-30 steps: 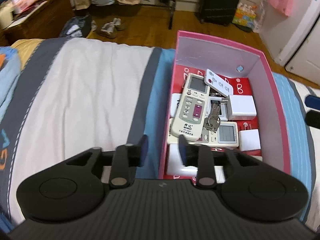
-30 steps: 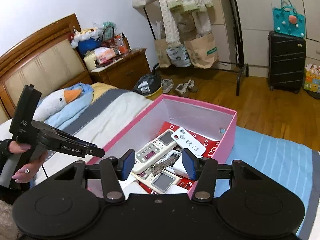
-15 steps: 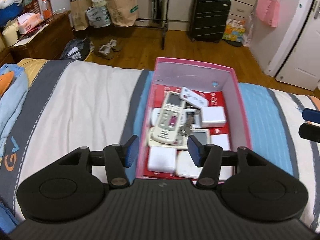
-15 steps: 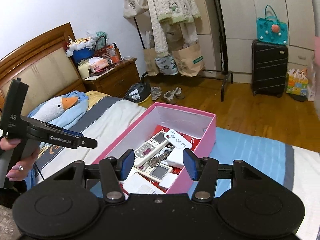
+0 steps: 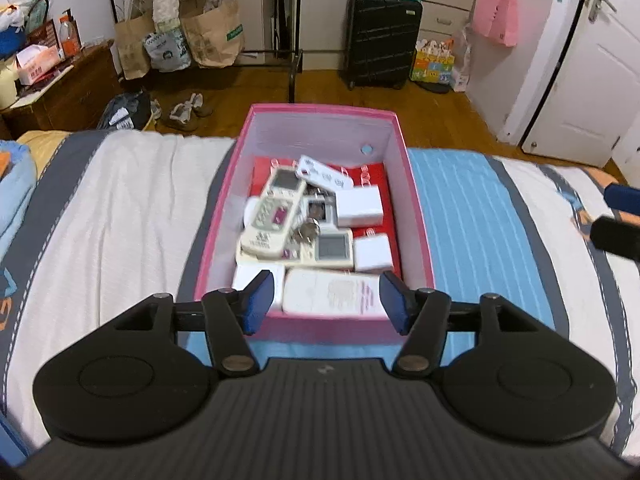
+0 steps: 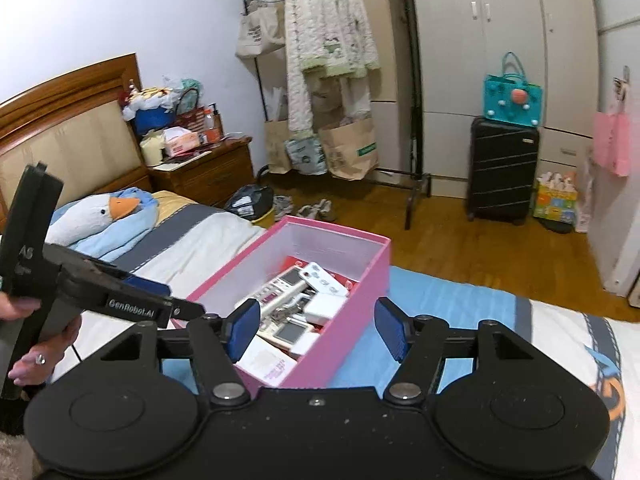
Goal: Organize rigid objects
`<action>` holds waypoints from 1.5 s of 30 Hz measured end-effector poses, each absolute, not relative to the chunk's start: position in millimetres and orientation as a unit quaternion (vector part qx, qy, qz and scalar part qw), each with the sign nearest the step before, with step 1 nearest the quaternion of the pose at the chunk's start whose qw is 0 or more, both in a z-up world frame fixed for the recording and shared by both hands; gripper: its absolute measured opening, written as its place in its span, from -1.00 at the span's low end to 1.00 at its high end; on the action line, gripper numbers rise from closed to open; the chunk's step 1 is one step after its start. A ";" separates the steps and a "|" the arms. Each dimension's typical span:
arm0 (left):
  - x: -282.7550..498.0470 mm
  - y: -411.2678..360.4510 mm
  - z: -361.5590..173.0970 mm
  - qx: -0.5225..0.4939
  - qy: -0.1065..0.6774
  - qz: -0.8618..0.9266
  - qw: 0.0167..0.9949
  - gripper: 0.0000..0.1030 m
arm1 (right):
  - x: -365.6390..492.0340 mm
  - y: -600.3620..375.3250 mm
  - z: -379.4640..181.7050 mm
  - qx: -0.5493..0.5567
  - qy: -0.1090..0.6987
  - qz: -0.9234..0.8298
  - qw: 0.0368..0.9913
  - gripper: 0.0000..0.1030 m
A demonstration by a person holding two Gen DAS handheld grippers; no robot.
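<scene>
The pink box (image 5: pixel 316 320) lies on the bed (image 5: pixel 120 208) straight ahead of the left gripper (image 5: pixel 326 300), its long axis running away up the middle of the left wrist view, its near wall just past the blue pads. Both grippers are empty. The left's jaws have just been opening and stand about half apart, nothing between them. The right gripper (image 6: pixel 316 328) has likewise been opening and grips nothing; in its view the box sits at centre, slanting toward upper right, with the near corner between the pads but below them. Inside, remotes (image 5: pixel 276 216), white chargers (image 5: pixel 358 208), keys (image 5: pixel 308 230) and a flat white pack (image 5: pixel 332 292) overlap in the near half; the far end shows bare red floor. The left seems the nearer, squarely over the near end, while the right's tips show only at the right edge of the left view. The box walls hem in any sideways approach, so reaching in would probably need to come from above. At the left edge of the right wrist view, a hand (image 6: pixel 40 344) holds the left tool. A goose toy (image 6: pixel 92 216) lies well apart by the headboard.
</scene>
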State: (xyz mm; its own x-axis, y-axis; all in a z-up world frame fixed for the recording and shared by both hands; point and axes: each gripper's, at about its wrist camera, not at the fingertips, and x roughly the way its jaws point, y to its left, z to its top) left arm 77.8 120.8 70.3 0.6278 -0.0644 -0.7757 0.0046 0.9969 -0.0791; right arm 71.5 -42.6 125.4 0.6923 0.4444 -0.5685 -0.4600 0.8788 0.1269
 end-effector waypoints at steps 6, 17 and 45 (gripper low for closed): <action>57.9 105.3 66.9 -0.017 0.430 -0.026 0.902 0.11 | 60.2 -59.0 109.8 0.011 0.321 0.213 0.923 0.41; 40.8 87.2 62.9 -0.009 0.426 -0.044 0.903 0.23 | 54.3 -73.0 87.0 0.021 0.352 0.103 0.930 0.92; 39.7 73.8 49.9 0.006 0.415 -0.037 0.909 0.90 | 40.7 -68.8 84.2 -0.010 0.346 0.070 0.935 0.92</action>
State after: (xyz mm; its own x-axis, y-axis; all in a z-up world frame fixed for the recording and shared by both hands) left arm 39.7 73.8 49.9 0.6522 -0.0619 -0.7555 0.0723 0.9972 -0.0193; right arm 40.7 -68.8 84.2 0.7502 0.1234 -0.6496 -0.1377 0.9901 0.0290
